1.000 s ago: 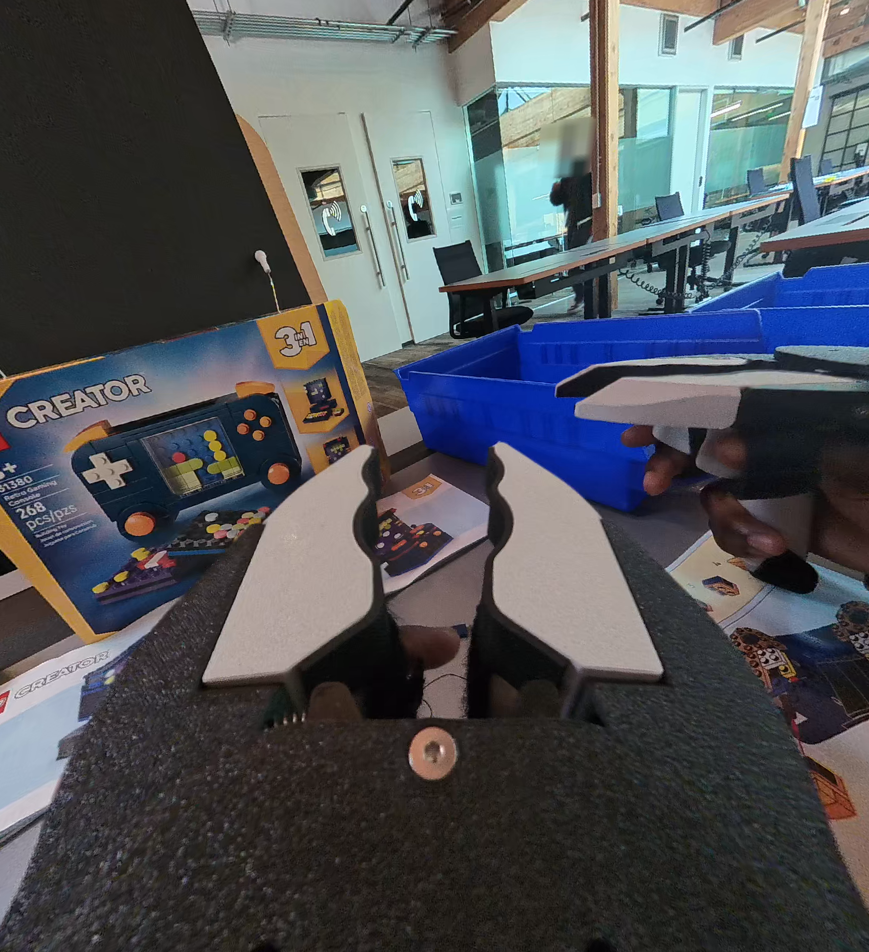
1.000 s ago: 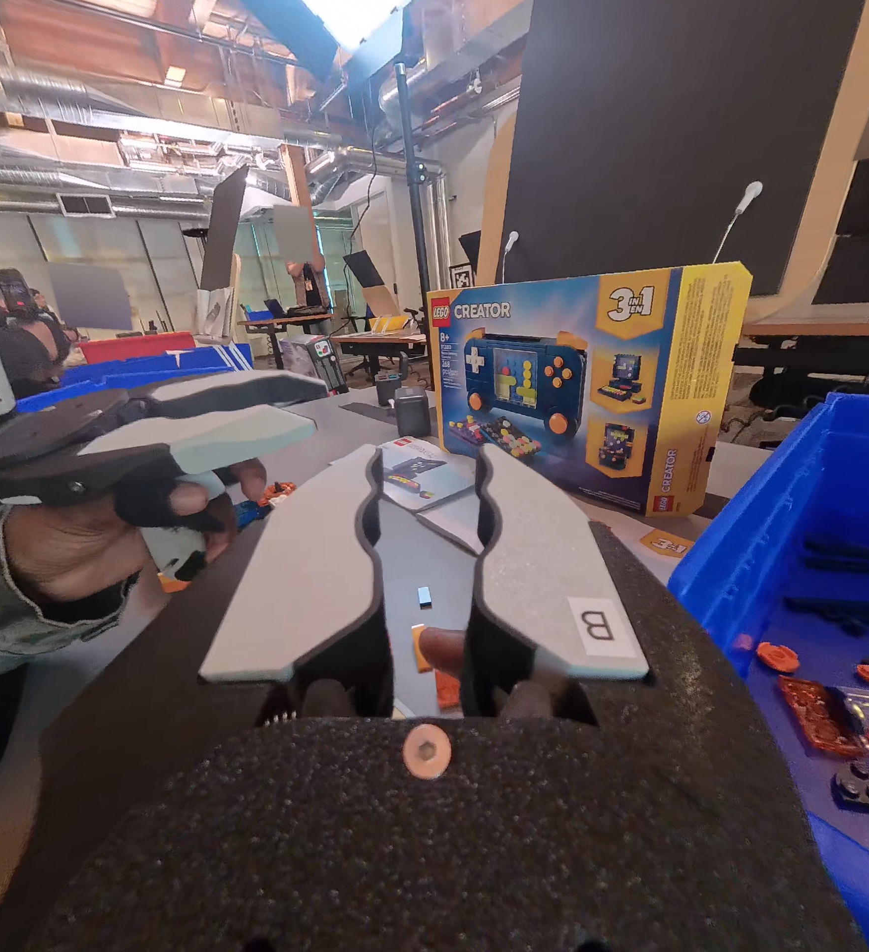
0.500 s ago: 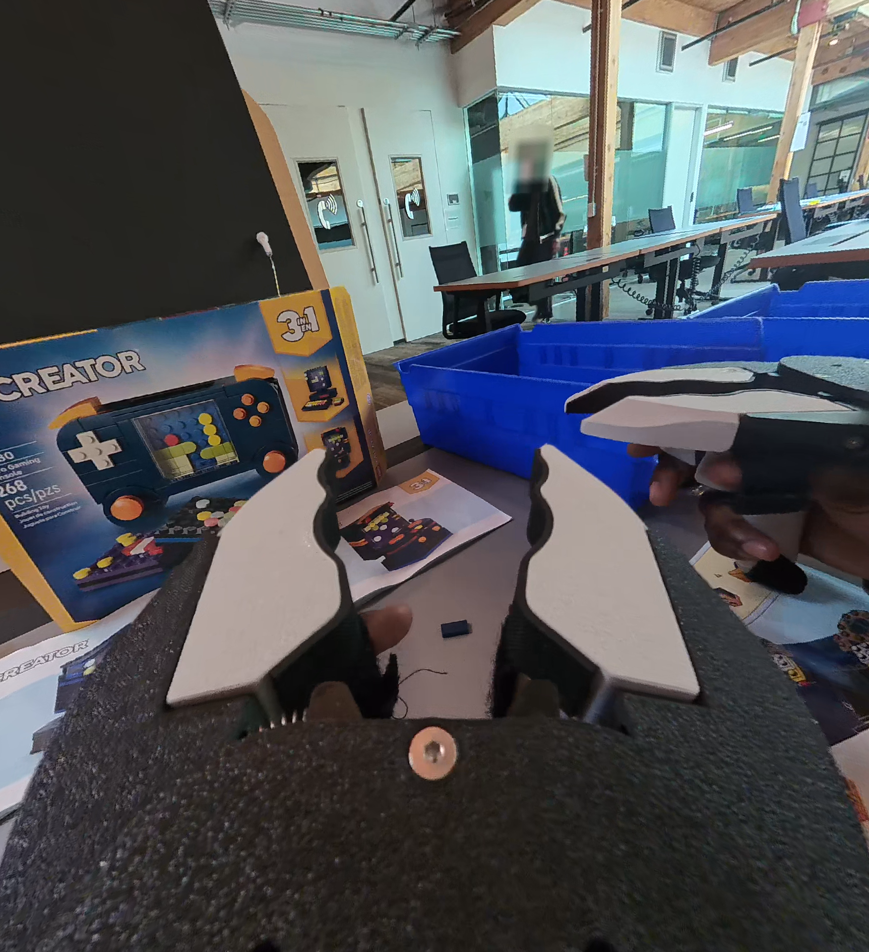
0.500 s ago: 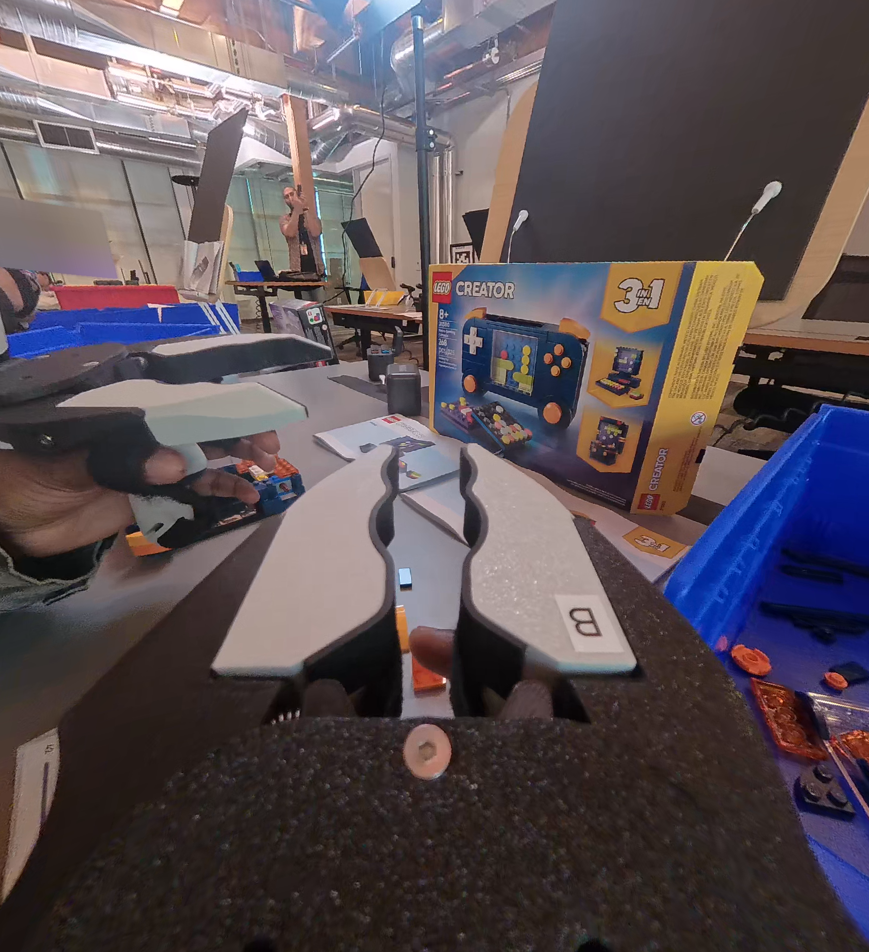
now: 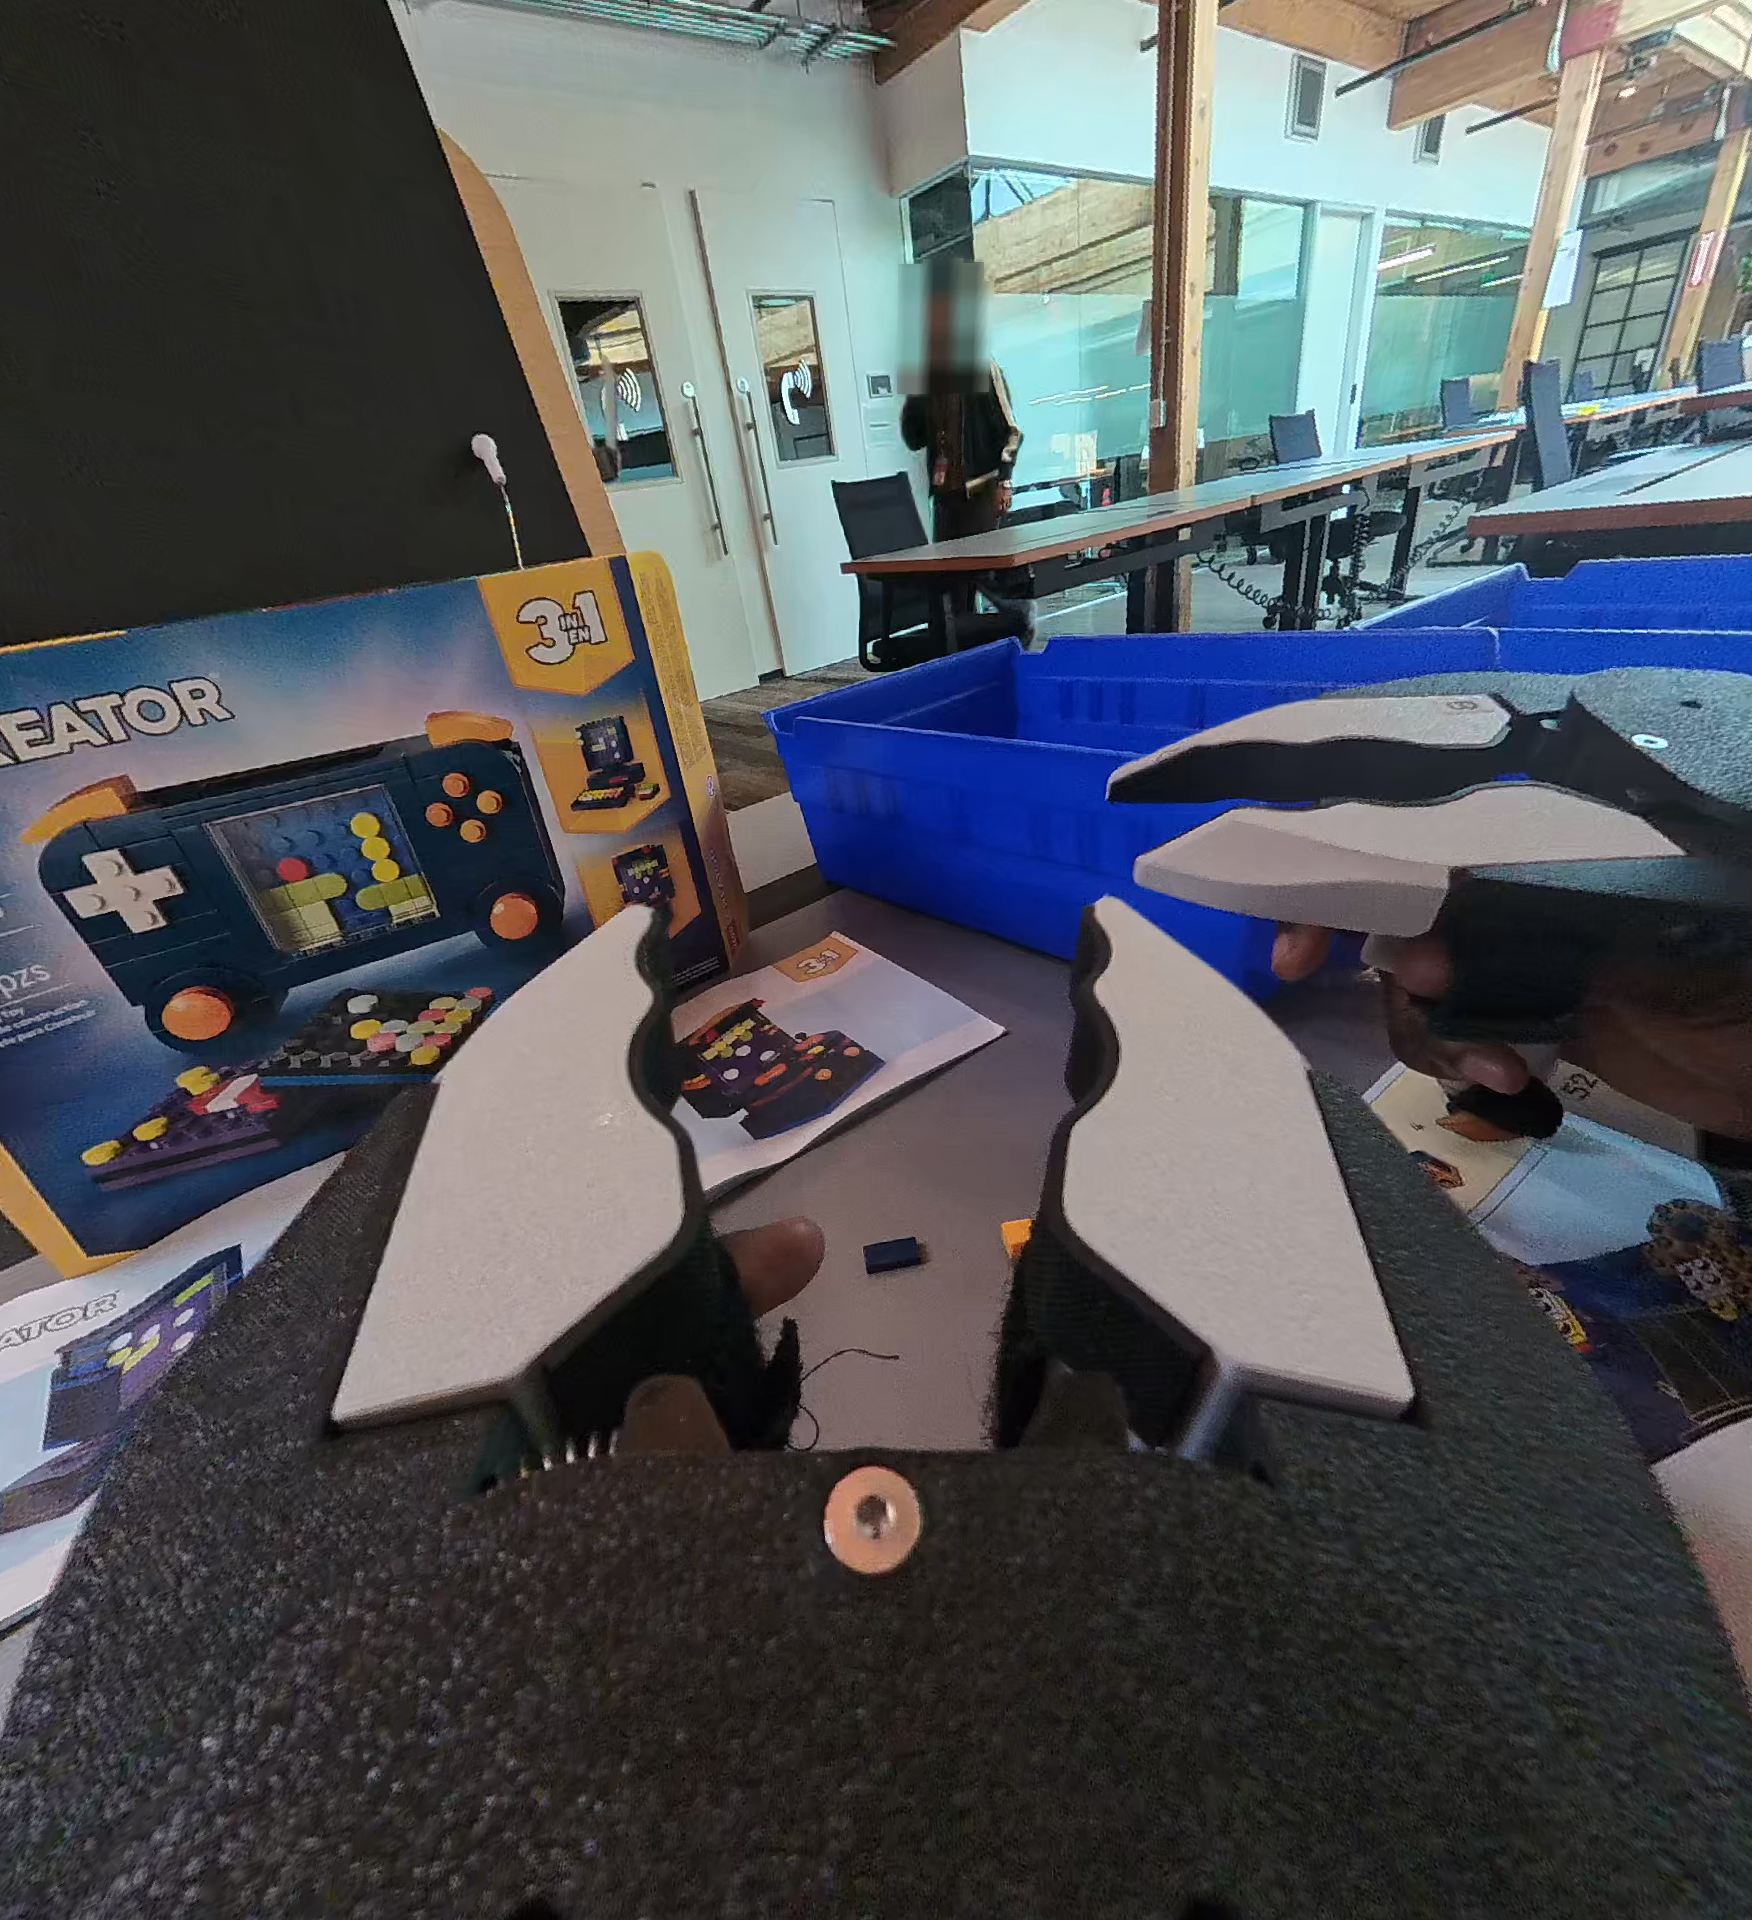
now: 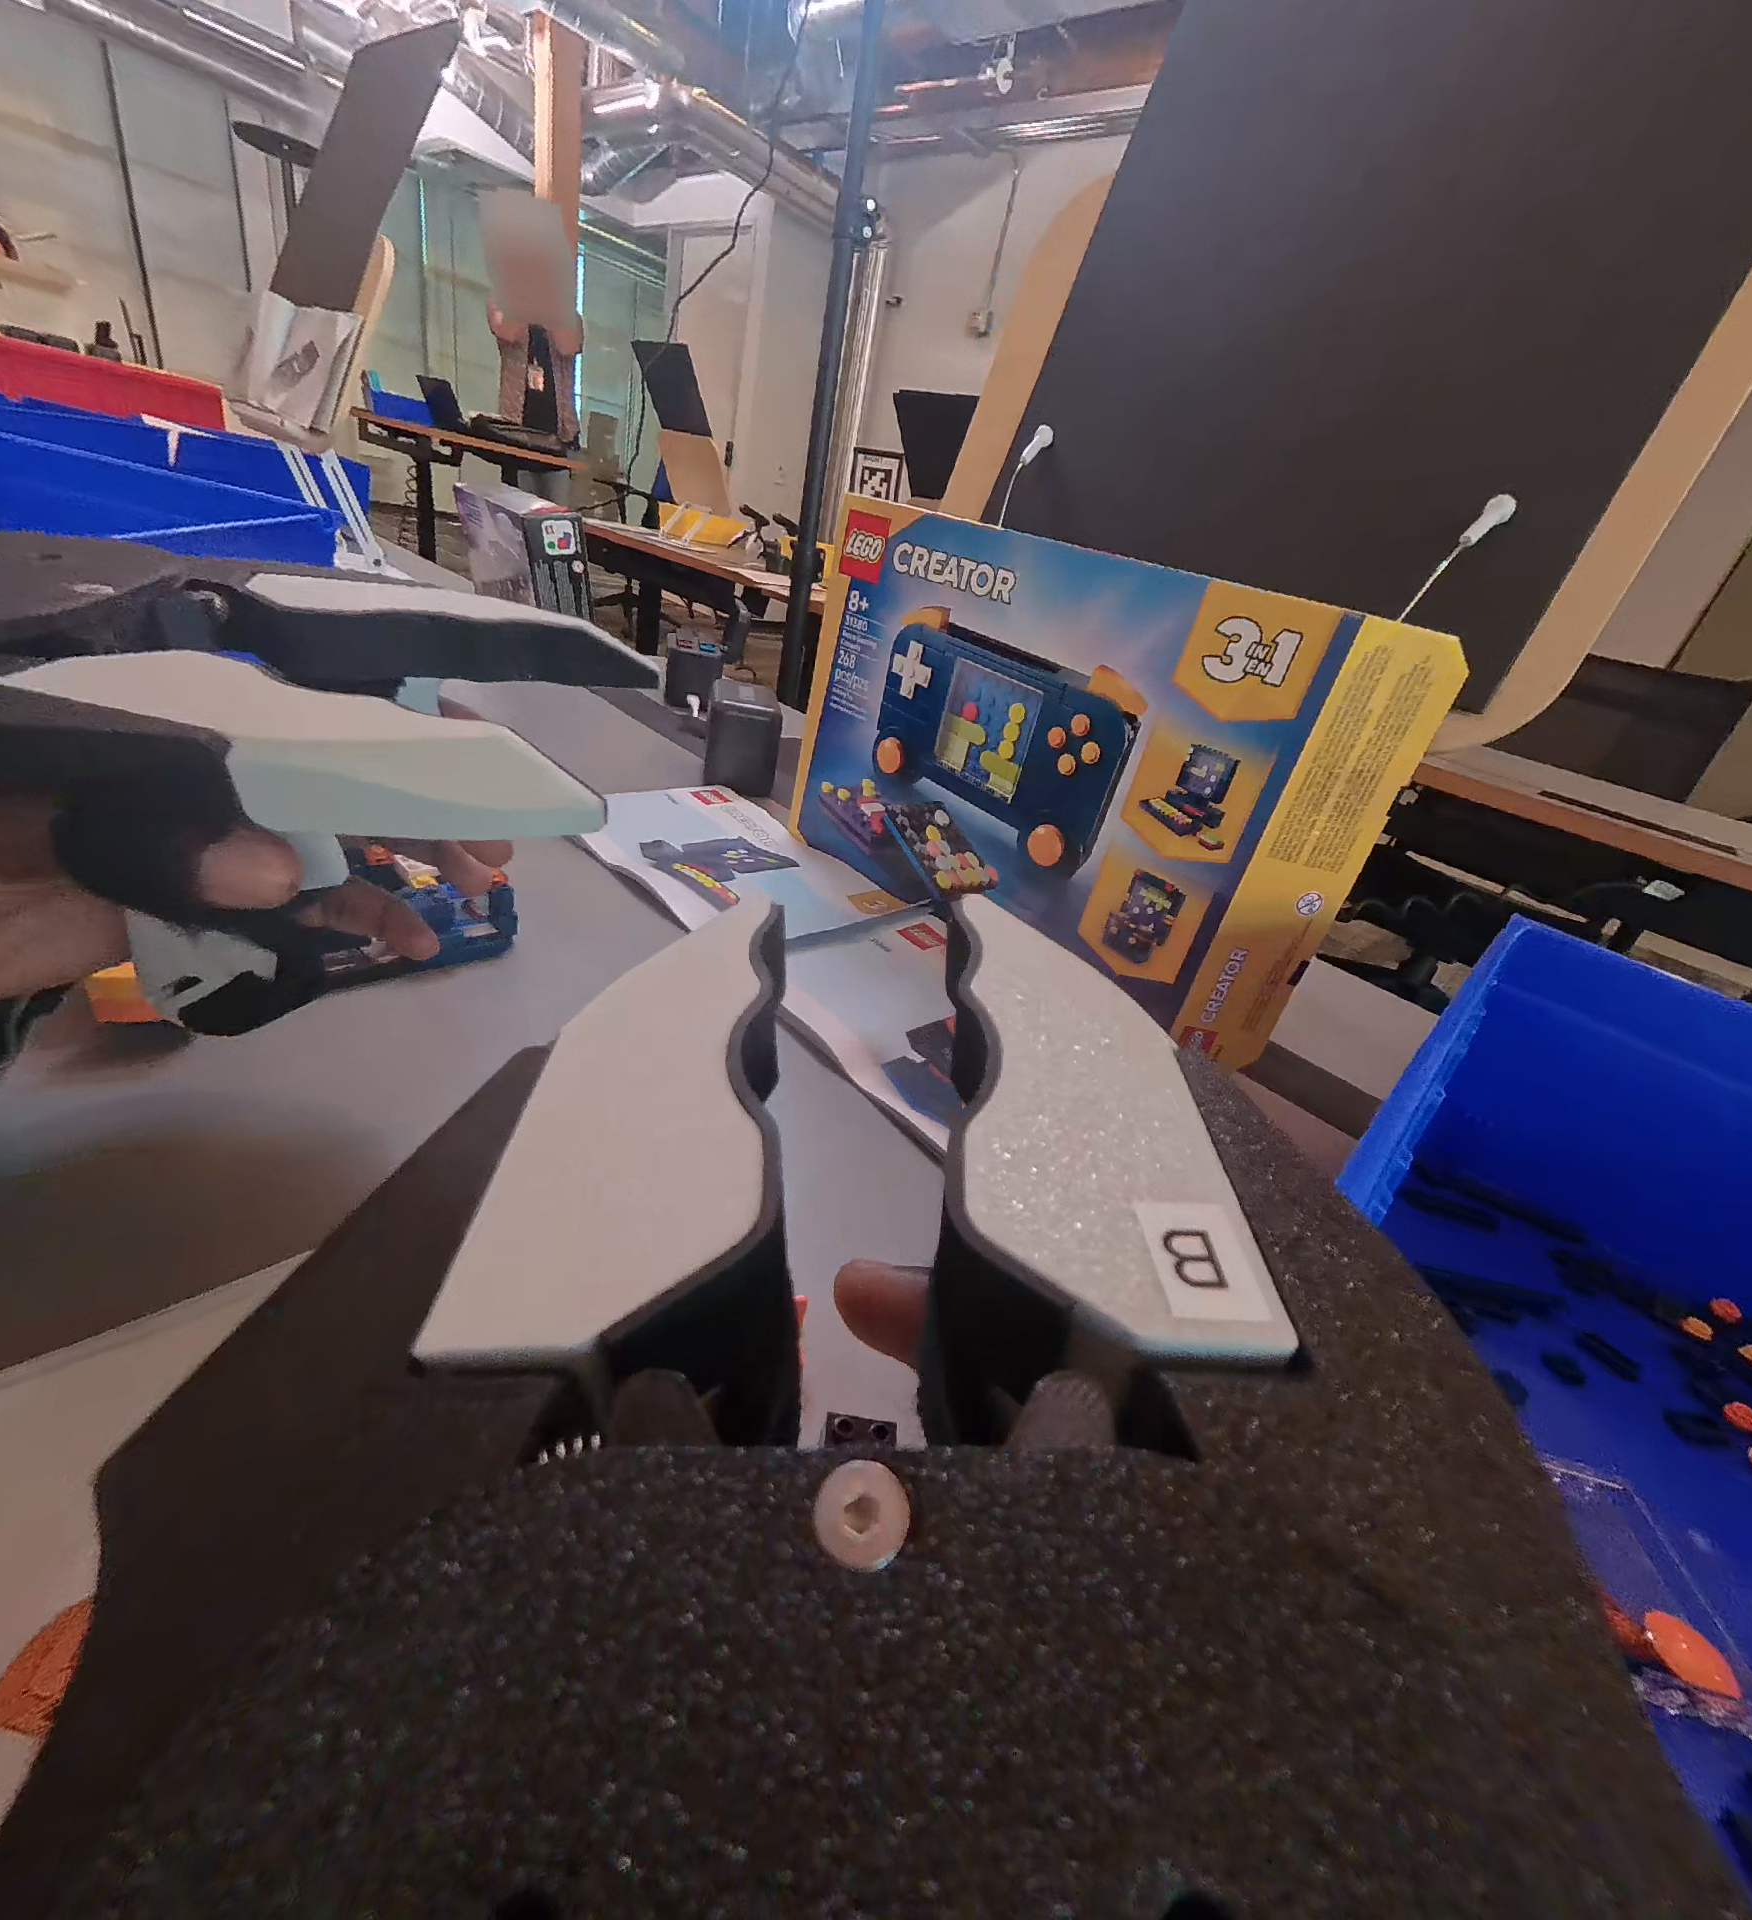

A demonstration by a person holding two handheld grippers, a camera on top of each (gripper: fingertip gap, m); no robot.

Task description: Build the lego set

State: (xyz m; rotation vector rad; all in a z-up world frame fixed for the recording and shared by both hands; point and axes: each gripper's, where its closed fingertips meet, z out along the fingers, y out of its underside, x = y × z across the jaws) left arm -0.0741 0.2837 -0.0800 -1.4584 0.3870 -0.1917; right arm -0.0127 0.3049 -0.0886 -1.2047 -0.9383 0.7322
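Blue and yellow, the toy brick box (image 5: 311, 883) stands up on the left side of the grey table (image 5: 934, 1174). Just beside it, a thin paper booklet (image 5: 830, 1039) lies flat. The left gripper (image 5: 867, 914) hangs over the table with its two grey fingers (image 5: 539, 1164) spread wide, and nothing is between them. Down below them on the table sits a tiny dark blue brick (image 5: 893, 1255), with a small orange piece (image 5: 1015, 1236) near it. Next comes the right gripper (image 6: 861, 914). Its fingers are a little bit apart, with only air between the tips. On the far right is a big blue bin (image 6: 1620, 1143) with small orange and dark bricks inside. Over by the left hand sits a small blue brick model (image 6: 436, 914) on the table.
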